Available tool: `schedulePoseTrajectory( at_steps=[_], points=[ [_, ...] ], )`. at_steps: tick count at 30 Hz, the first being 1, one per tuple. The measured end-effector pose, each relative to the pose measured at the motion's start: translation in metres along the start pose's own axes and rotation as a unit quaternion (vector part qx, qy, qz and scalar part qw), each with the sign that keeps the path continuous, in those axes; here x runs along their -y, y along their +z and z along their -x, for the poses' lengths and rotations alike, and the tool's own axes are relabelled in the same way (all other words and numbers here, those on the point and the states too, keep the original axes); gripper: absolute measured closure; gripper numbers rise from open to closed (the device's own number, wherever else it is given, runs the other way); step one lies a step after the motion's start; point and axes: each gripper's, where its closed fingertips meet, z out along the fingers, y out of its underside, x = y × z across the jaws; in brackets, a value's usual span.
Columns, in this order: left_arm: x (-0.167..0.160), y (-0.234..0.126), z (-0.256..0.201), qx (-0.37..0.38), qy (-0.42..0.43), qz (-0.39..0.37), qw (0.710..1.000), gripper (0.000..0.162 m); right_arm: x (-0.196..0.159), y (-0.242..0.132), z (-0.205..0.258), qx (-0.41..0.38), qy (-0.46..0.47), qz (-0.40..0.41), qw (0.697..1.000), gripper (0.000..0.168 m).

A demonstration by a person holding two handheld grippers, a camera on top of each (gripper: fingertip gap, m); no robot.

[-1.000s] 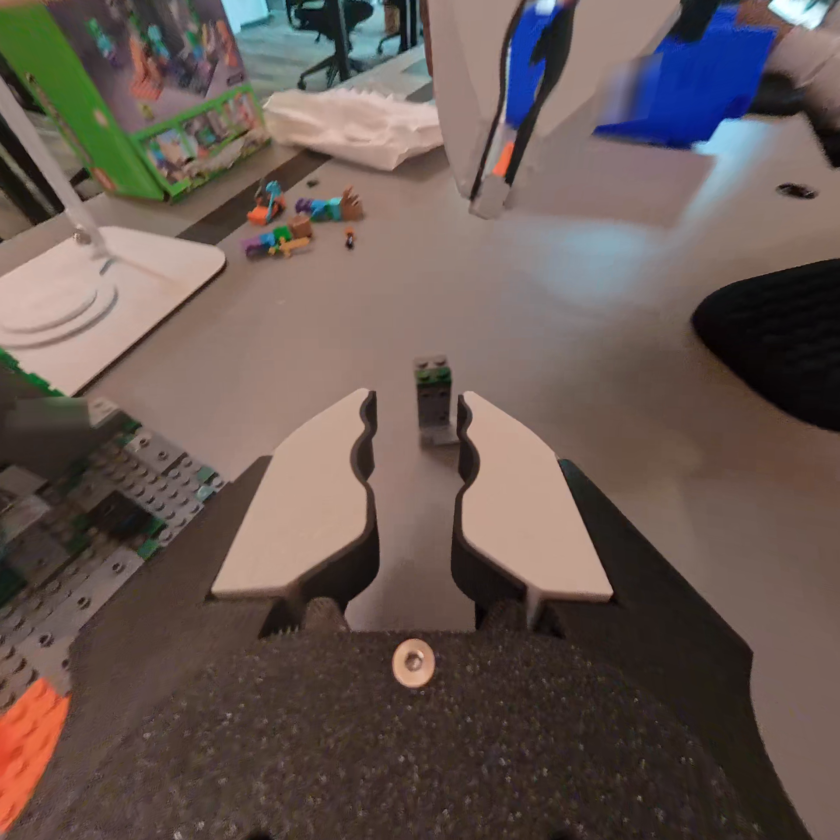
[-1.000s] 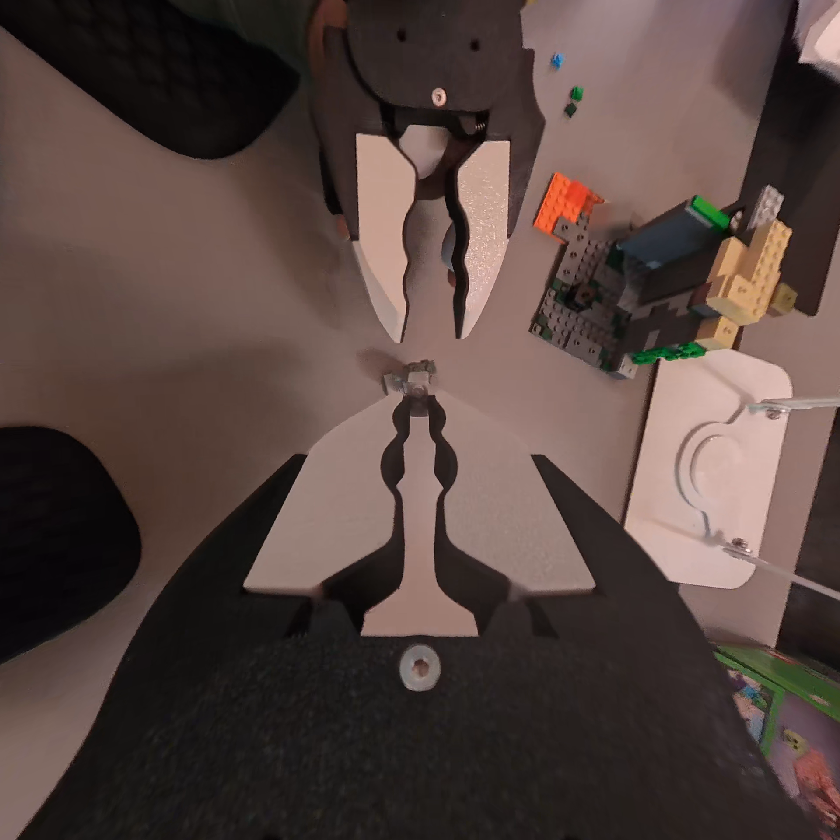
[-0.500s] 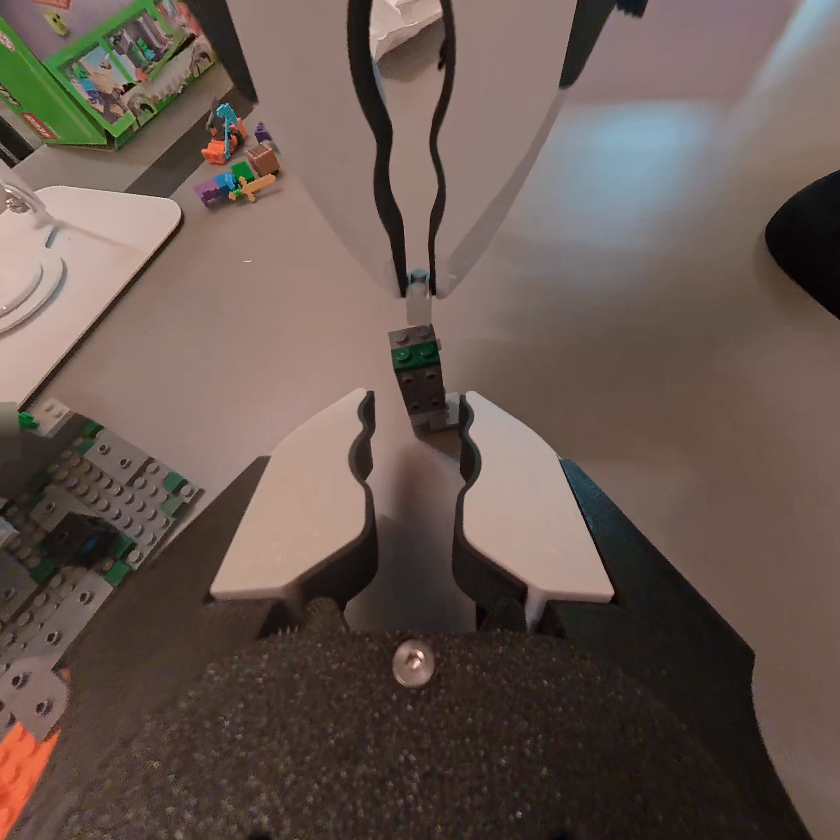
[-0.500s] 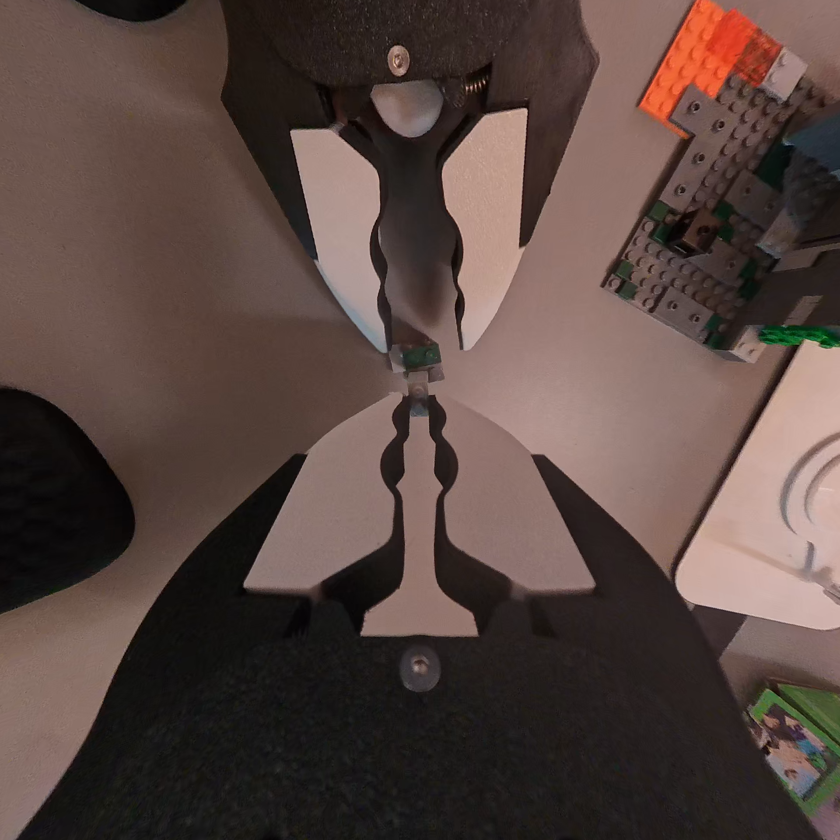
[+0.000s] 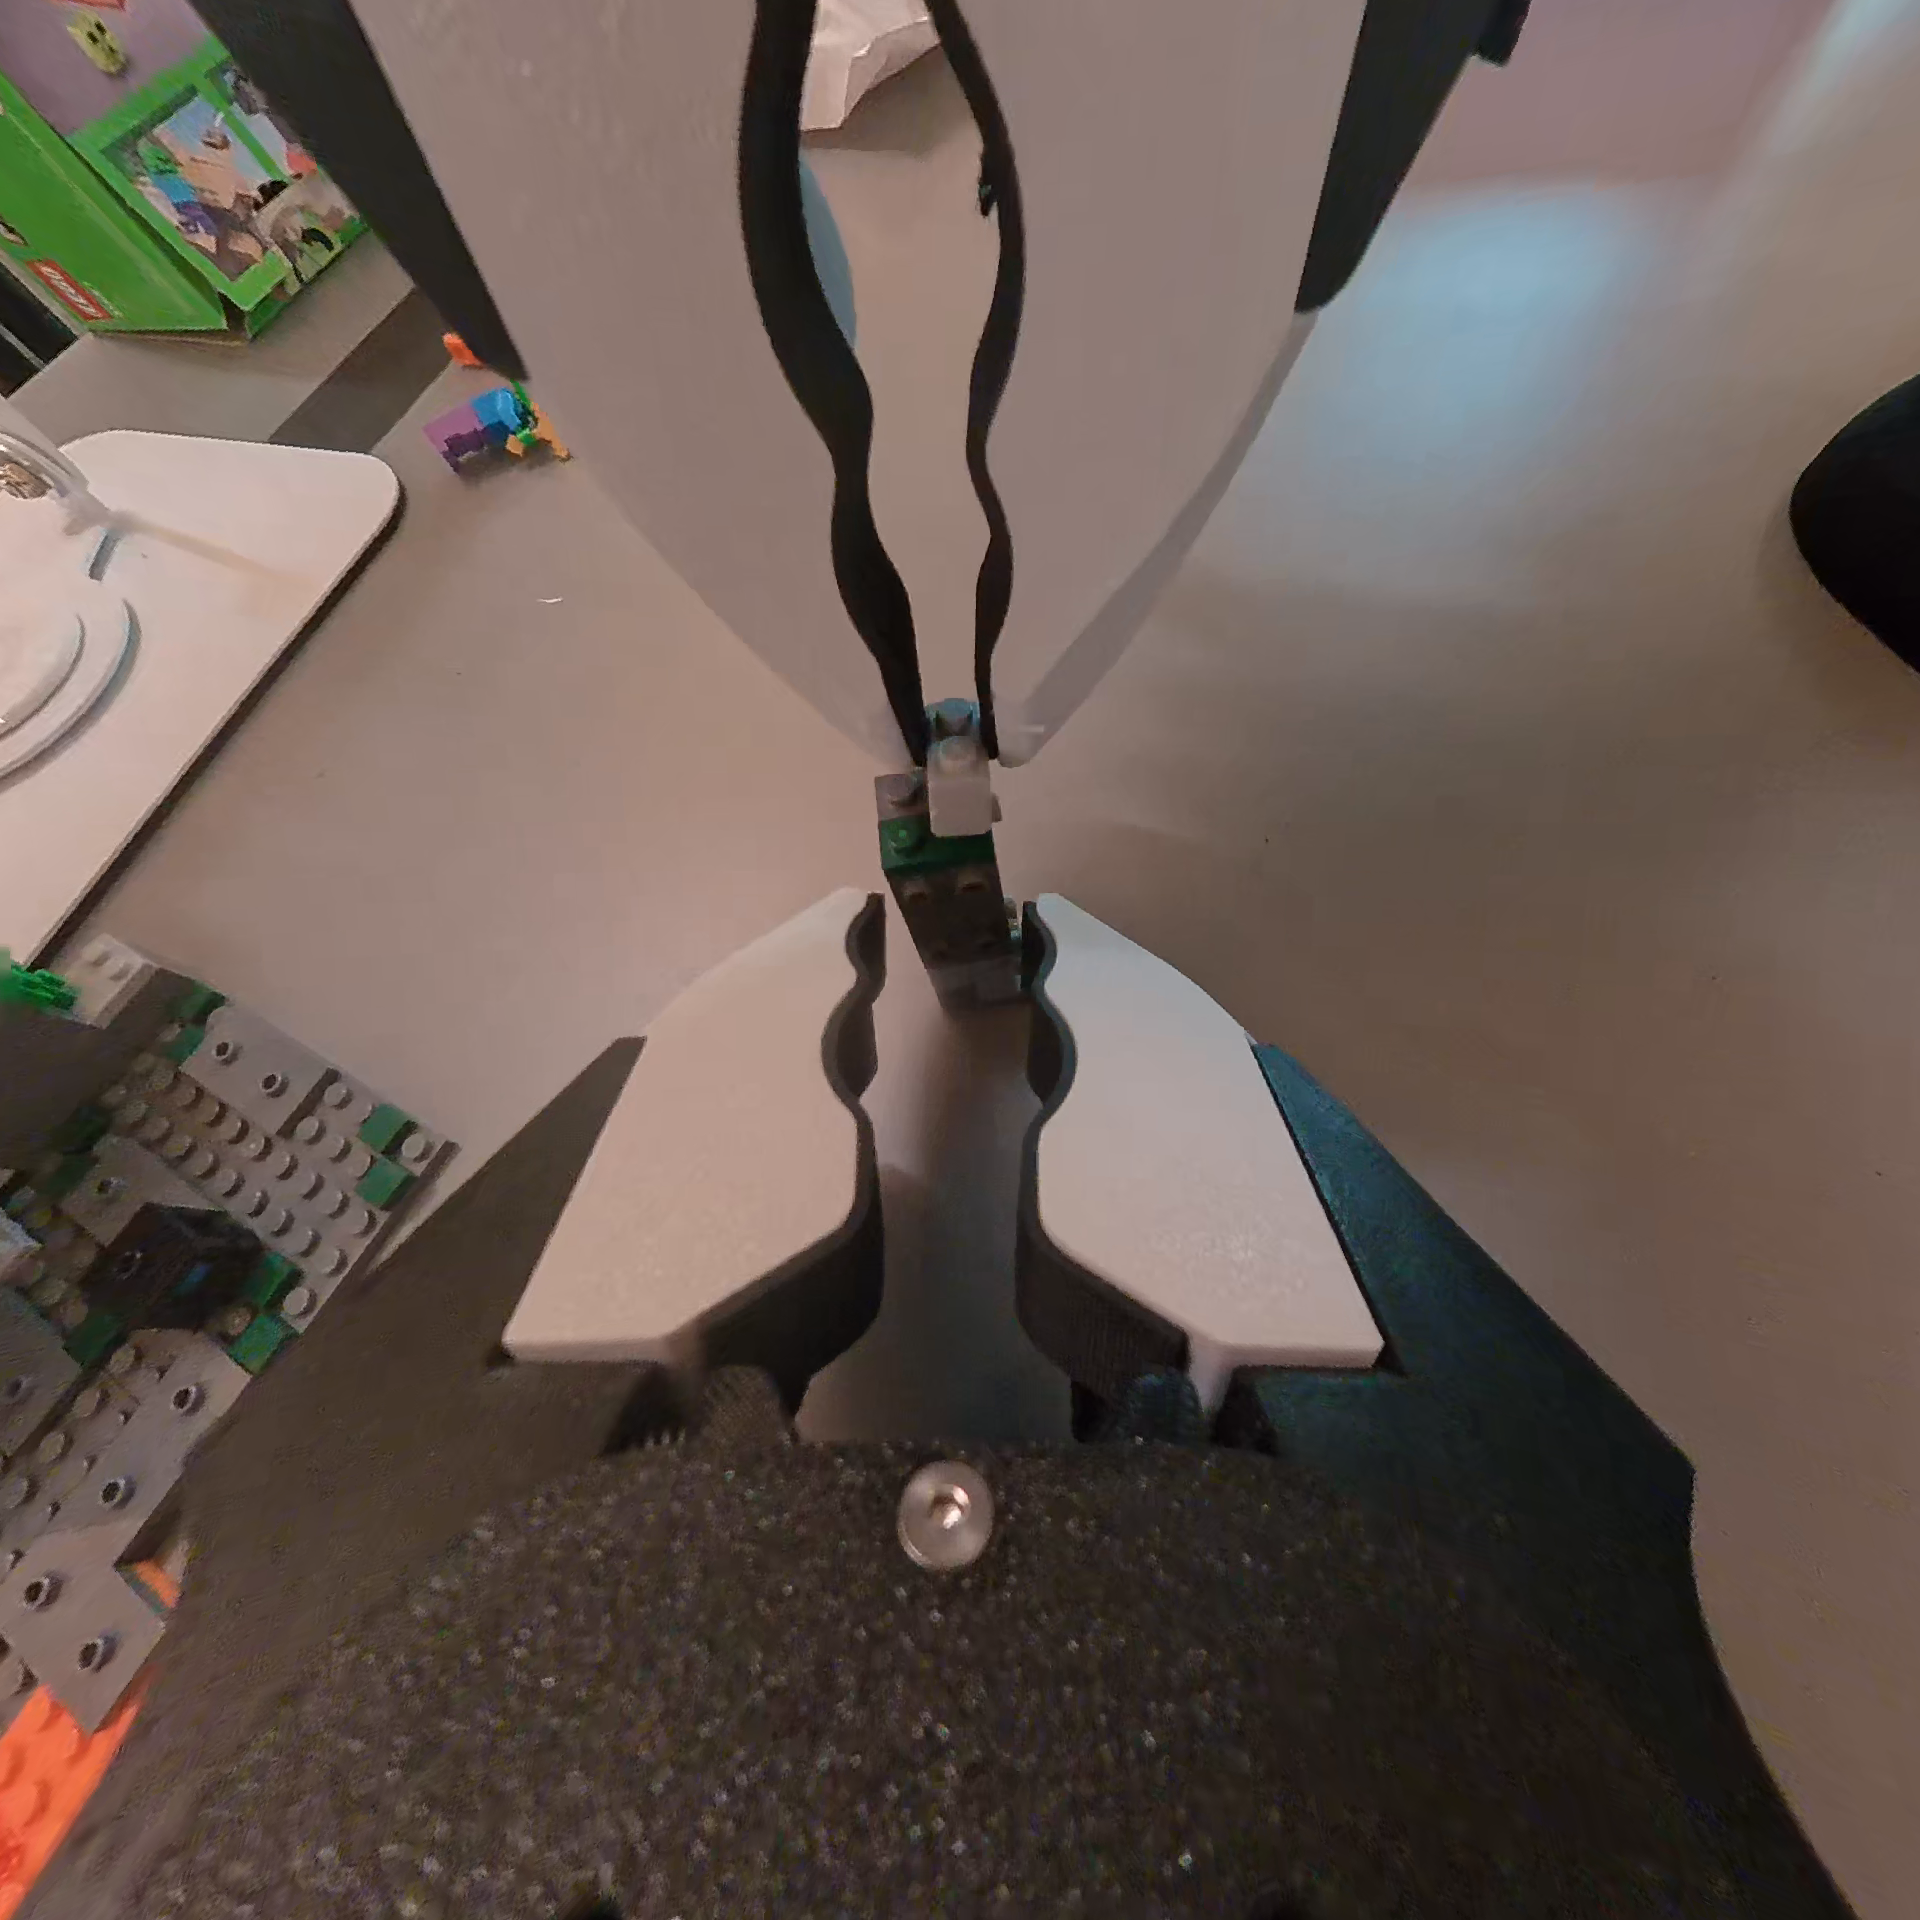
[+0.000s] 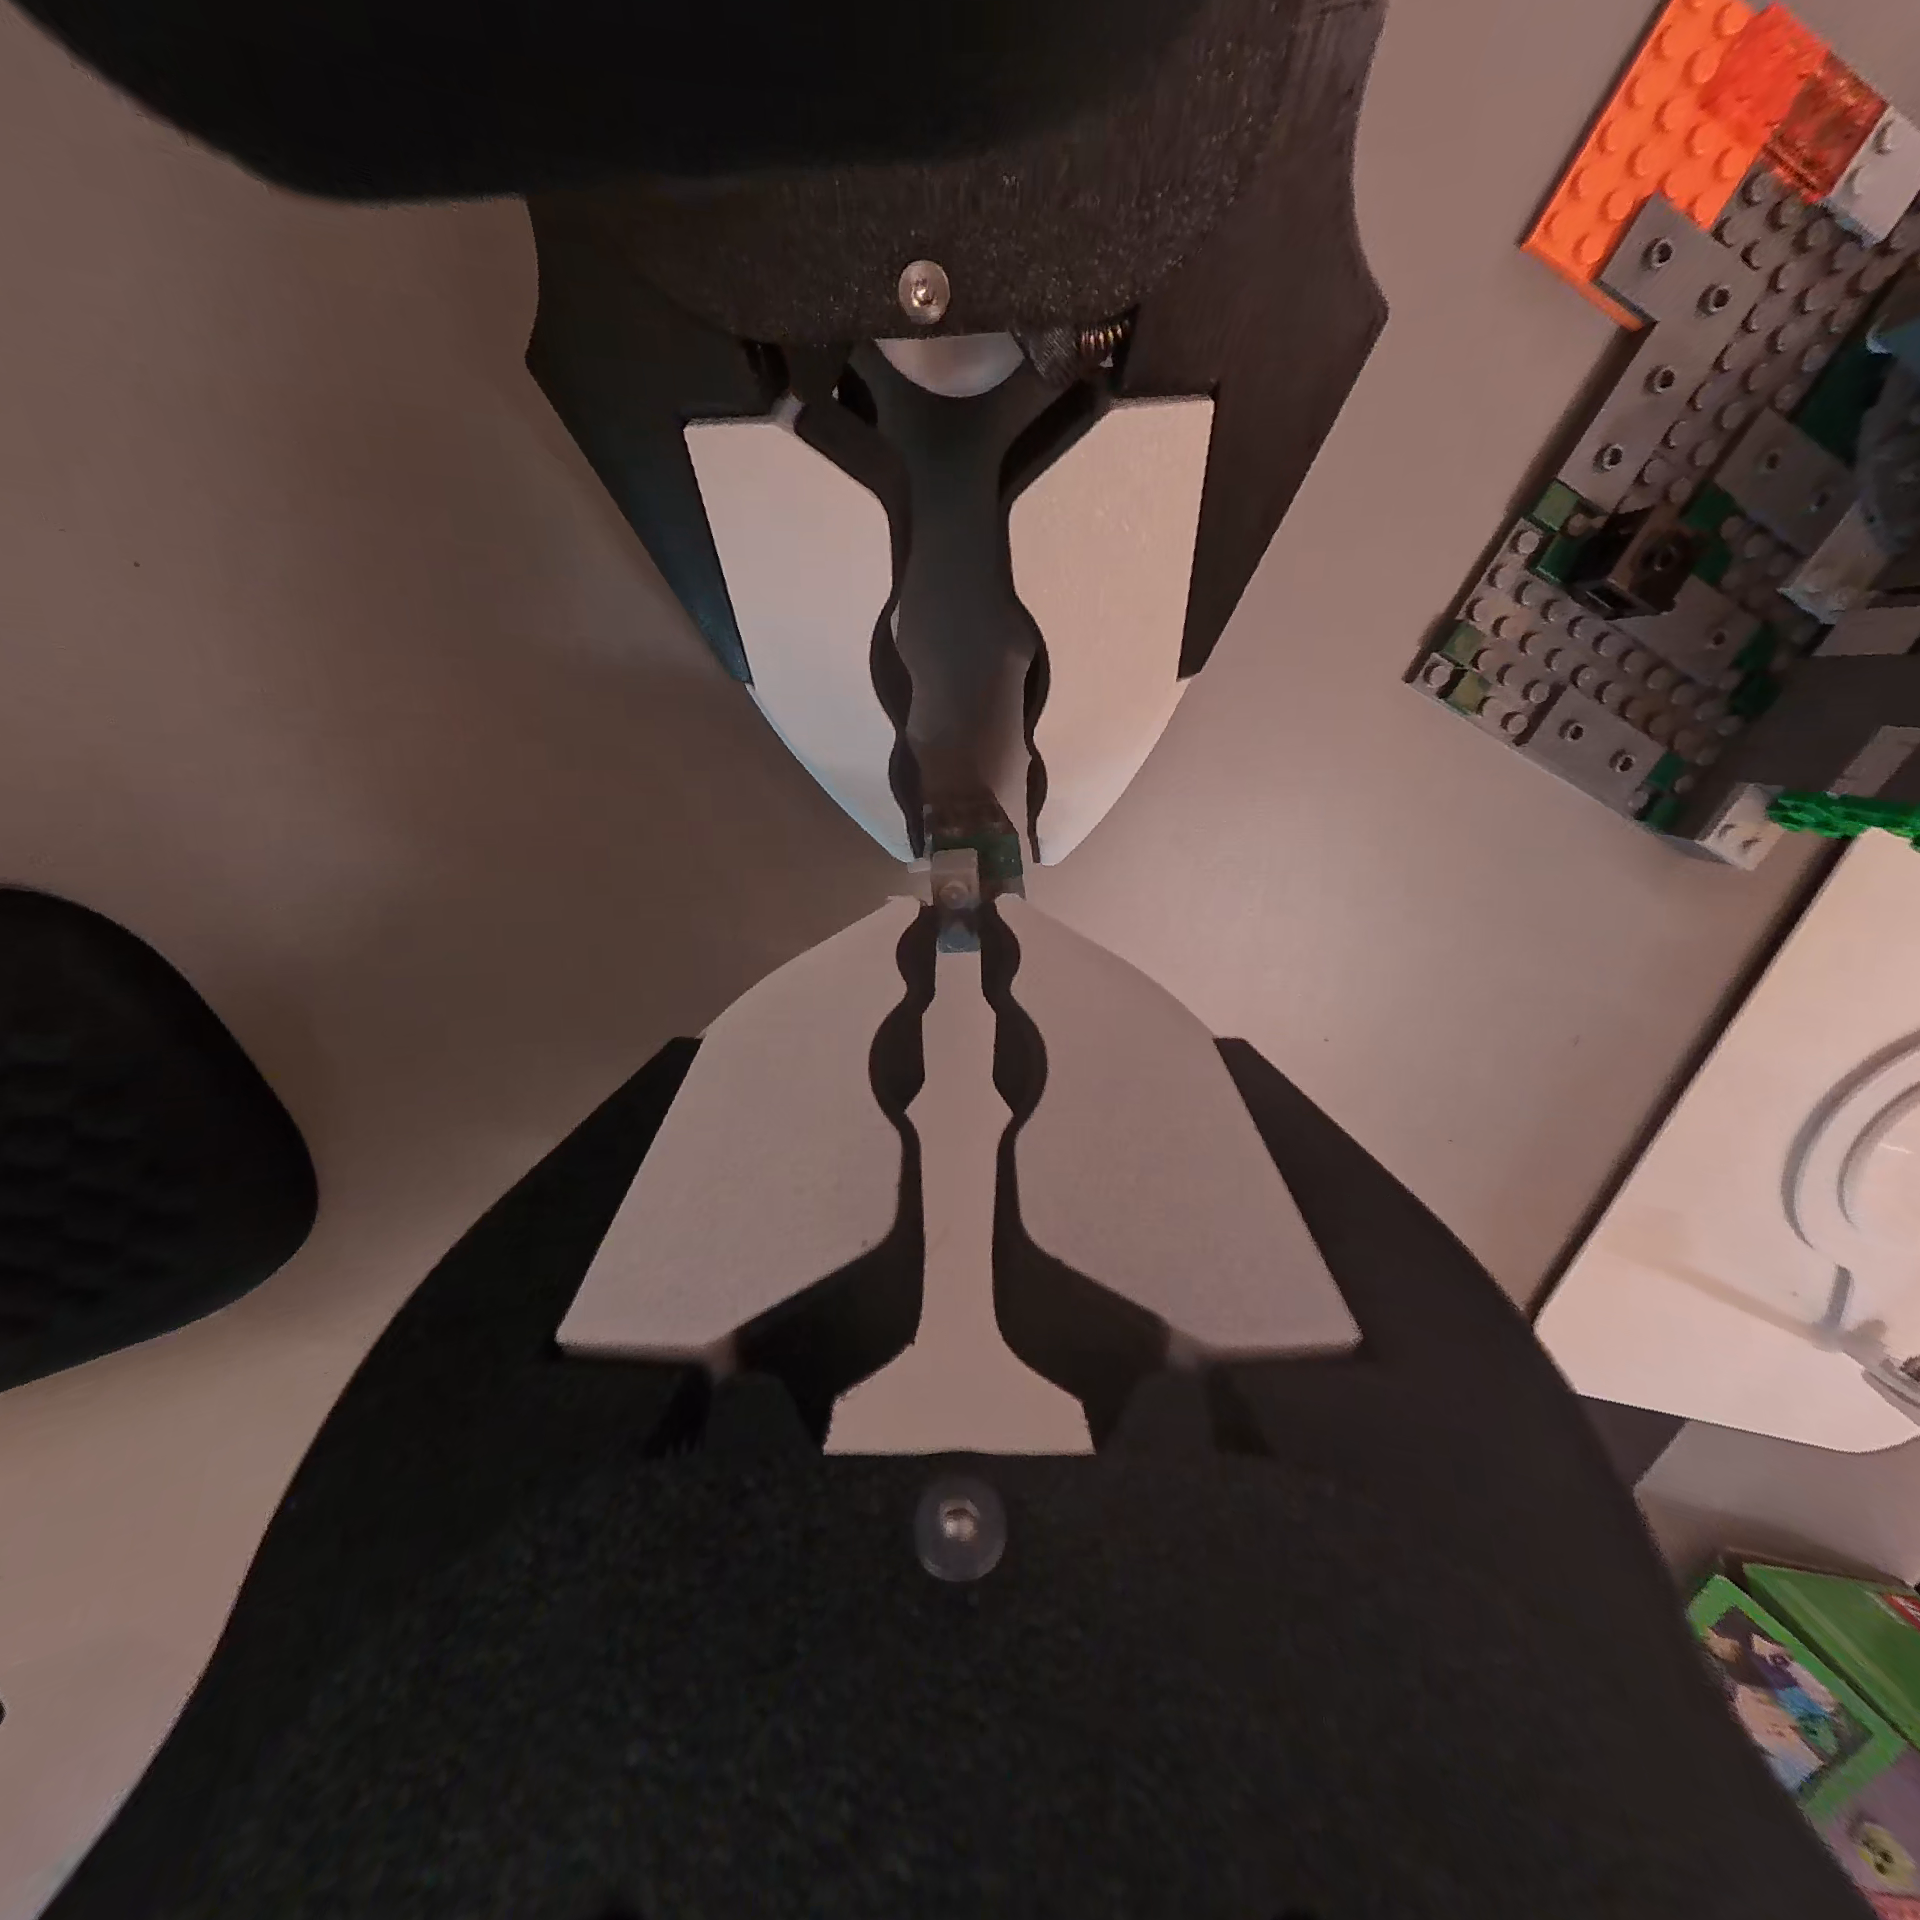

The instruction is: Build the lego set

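Observation:
A small stack of grey and green bricks (image 5: 951, 914) stands upright on the grey table. My left gripper (image 5: 951, 920) is open, with a fingertip on each side of the stack's lower part. My right gripper (image 6: 956, 920) is shut on a small light grey brick (image 6: 956, 891) and comes down from above in the left wrist view (image 5: 956, 732). It holds that brick (image 5: 961, 802) against the top of the stack, on its right side. In the right wrist view the left gripper (image 6: 971, 831) faces mine, with the stack (image 6: 982, 816) between its tips.
The larger grey and green build (image 5: 239, 1143) with an orange plate (image 5: 42, 1787) sits at the left, also in the right wrist view (image 6: 1662, 499). A white lamp base (image 5: 177, 561), a green set box (image 5: 156, 239) and minifigures (image 5: 494, 431) lie beyond. A black pad (image 6: 104, 1122) lies nearby. The tips of both grippers are at nearly the same place.
My right gripper has come down with the small grey brick onto the top of the stack. My left gripper has moved forward so its open fingertips flank the stack.

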Motion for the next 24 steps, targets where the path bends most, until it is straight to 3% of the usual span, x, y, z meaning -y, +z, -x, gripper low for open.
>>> schedulePoseTrajectory(
  at_steps=[24],
  points=[
    [-0.0005,0.0027,-0.0014,0.001,0.01,0.005,1.0,0.141,0.0011,-0.0003,-0.0024,0.003,-0.013,0.004,1.0,0.158]
  ],
)
